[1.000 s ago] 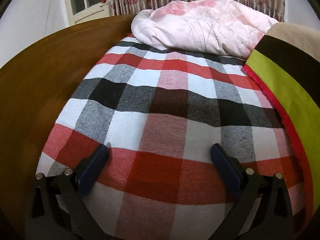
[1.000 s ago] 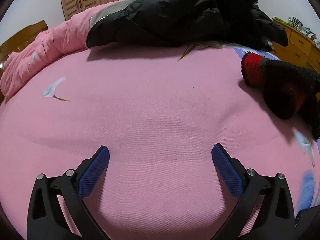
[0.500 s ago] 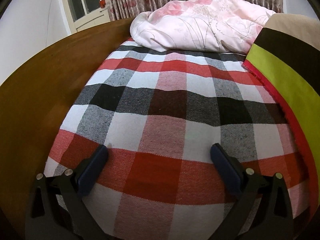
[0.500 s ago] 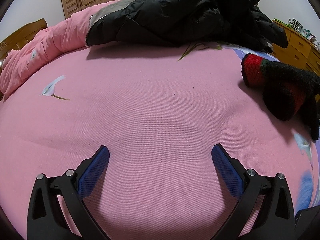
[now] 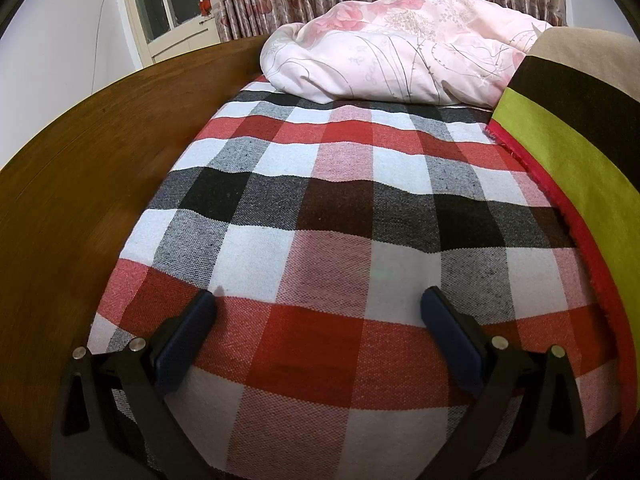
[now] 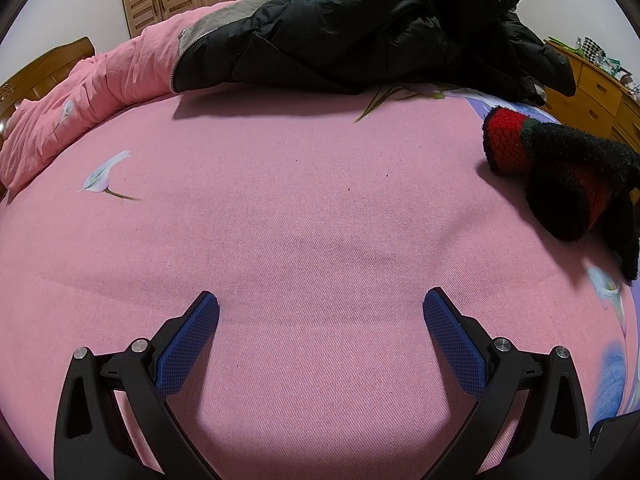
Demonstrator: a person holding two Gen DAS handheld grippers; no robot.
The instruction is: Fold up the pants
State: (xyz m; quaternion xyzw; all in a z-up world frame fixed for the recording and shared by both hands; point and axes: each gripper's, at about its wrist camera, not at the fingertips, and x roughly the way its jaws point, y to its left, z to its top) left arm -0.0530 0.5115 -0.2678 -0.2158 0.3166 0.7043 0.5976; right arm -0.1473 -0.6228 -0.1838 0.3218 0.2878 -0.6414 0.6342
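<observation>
I cannot make out any pants for certain in either view. In the left wrist view my left gripper (image 5: 318,304) stands open just above a red, black and white plaid cloth (image 5: 340,208) spread flat on the bed, with nothing between its fingers. My right gripper (image 6: 320,304) is open too, low over a bare pink sheet (image 6: 300,200) and holding nothing. A black puffy jacket (image 6: 340,32) lies heaped at the far side of the sheet. It partly overlaps a rumpled pink garment (image 6: 100,88) that has a zipper.
A pink floral quilt (image 5: 400,48) is bunched at the far end of the plaid cloth. A green, black and beige striped cloth (image 5: 560,152) lies along its right, and a wooden headboard (image 5: 80,180) along its left. A red and black knitted piece (image 6: 560,168) lies on the sheet at right, before a wooden dresser (image 6: 592,84).
The left wrist view has shifted slightly, showing more of the window and curtain. The right wrist view is almost unchanged. Both grippers stay open.
</observation>
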